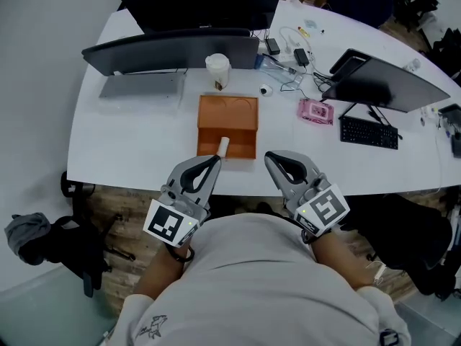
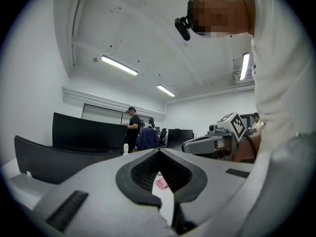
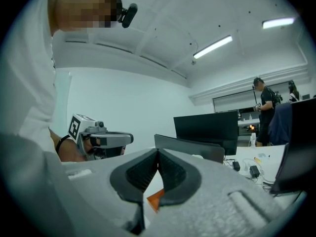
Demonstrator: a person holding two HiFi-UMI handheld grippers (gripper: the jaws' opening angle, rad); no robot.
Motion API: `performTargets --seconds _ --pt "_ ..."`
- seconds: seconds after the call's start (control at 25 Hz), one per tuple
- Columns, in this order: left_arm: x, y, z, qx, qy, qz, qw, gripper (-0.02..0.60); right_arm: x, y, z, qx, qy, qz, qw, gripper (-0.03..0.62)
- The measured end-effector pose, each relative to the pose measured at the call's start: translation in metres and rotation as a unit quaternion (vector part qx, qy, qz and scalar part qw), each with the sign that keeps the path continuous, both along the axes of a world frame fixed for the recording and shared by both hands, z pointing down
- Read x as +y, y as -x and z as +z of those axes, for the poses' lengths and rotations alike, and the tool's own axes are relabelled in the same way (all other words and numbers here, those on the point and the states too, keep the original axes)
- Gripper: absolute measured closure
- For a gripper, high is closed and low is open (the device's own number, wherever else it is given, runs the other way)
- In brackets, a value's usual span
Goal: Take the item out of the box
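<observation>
Orange box (image 1: 238,114) sits open on white worktop (image 1: 144,135), close to the front edge. White tube-like item (image 1: 222,148) stands at the box's near-left corner, poking above the wall. Probably light, stiff and smooth, so it may roll or slip; best pinched across its exposed upper end. Left gripper (image 1: 216,158) has jaws together, empty, tips near the item. Right gripper (image 1: 270,156) has jaws together, empty, just off the near-right corner. Both are held low by the torso, pointing forward.

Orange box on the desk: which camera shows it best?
The head view: the whole orange box is seen from above. The right gripper view shows only an orange sliver; the left gripper view, none.
</observation>
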State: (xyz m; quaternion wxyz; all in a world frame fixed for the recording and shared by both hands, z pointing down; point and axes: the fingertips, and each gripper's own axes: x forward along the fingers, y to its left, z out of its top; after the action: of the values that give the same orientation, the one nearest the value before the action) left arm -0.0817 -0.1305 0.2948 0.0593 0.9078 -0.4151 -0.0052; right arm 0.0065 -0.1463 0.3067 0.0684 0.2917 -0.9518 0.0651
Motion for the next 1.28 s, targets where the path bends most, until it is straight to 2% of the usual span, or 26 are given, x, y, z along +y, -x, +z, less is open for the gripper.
performTargets --seconds 0.56,0.76,1.08,1.28 --pt "-0.017 0.092 0.004 0.004 0.001 0.048 0.9988 0.583 -0.024 0.076 0.004 0.01 0.008 0.09 0.996 0.591" --pt "-0.017 0.117 0.024 -0.008 0.016 0.057 0.9982 0.583 -0.032 0.095 0.012 0.019 0.013 0.109 0.994 0.591" --pt "-0.03 0.122 0.046 -0.005 0.031 0.058 0.9978 0.583 -0.051 0.099 0.036 0.024 0.045 0.123 0.991 0.591" --pt "-0.044 0.126 0.06 -0.011 0.043 0.047 0.9979 0.583 -0.068 0.102 0.064 0.024 0.088 0.125 0.988 0.591"
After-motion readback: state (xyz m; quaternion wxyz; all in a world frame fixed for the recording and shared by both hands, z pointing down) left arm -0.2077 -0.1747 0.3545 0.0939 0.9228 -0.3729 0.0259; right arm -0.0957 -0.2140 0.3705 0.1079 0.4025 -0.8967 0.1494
